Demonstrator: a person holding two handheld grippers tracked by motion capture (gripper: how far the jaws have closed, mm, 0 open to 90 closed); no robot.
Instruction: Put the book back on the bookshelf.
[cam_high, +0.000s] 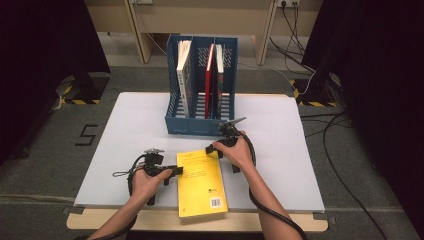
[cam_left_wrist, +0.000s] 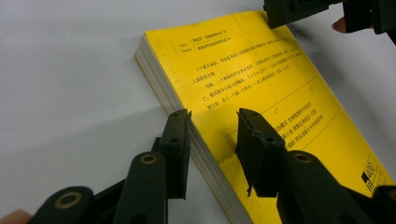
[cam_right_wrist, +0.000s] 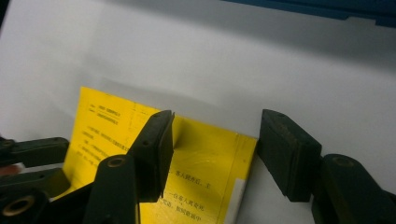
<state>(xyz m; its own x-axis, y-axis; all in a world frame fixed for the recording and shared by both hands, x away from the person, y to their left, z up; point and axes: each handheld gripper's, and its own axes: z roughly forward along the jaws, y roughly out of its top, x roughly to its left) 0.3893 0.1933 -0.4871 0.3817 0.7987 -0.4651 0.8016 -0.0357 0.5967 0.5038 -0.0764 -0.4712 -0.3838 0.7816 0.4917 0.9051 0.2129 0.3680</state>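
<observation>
A yellow paperback (cam_high: 200, 182) lies flat near the table's front edge, back cover up. My left gripper (cam_high: 176, 171) is at its left long edge. In the left gripper view this gripper (cam_left_wrist: 214, 114) is open: one jaw stands beside the page block and the other over the yellow cover (cam_left_wrist: 261, 79). My right gripper (cam_high: 211, 148) is at the book's far right corner. In the right gripper view it (cam_right_wrist: 217, 116) is open too, with its left jaw above the cover (cam_right_wrist: 201, 158) and its right jaw over bare table past the book's edge.
A blue three-slot file rack (cam_high: 202, 122) stands behind the book and holds a white book (cam_high: 184, 75) and a red one (cam_high: 209, 80). The white table board (cam_high: 280, 145) has free room left and right. The book overhangs the board's front edge slightly.
</observation>
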